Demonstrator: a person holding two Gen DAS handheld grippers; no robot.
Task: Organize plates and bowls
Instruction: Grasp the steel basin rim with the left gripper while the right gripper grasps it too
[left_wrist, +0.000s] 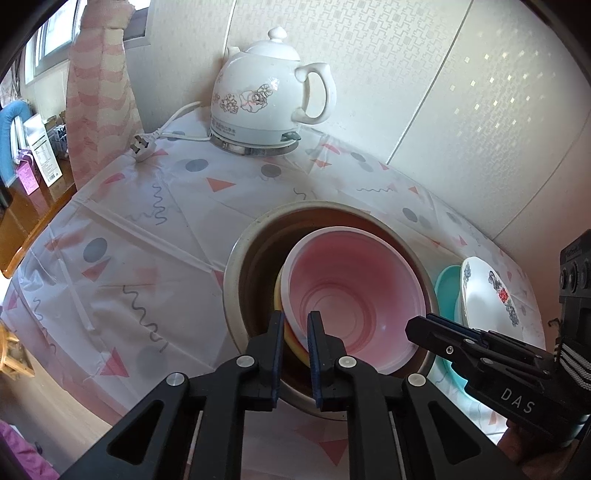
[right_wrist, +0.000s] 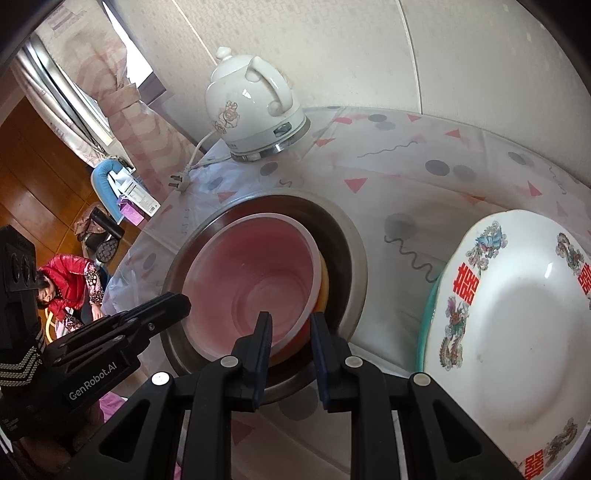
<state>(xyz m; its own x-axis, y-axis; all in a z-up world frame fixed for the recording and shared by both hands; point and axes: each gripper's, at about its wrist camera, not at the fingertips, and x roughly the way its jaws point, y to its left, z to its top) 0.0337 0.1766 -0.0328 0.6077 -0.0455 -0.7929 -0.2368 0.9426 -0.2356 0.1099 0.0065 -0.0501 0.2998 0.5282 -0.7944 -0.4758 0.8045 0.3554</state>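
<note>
Inside brown bowl (left_wrist: 255, 273), pink bowl (left_wrist: 351, 295) tilted, mouth twd cameras.

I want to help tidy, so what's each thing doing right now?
pink bowl, nested in the yellow bowl
brown bowl, upright, holding both
white plate, stacked on teal plate
kettle, lid on, plug lying loose
left gripper, astride bowl rims, grip unclear
right gripper, astride bowl rims, grip unclear

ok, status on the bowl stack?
Left tongs astride pink bowl rim, grip unclear. Right tongs astride it, pads slack. Stack nested in brown bowl. Nothing blocking.
</note>
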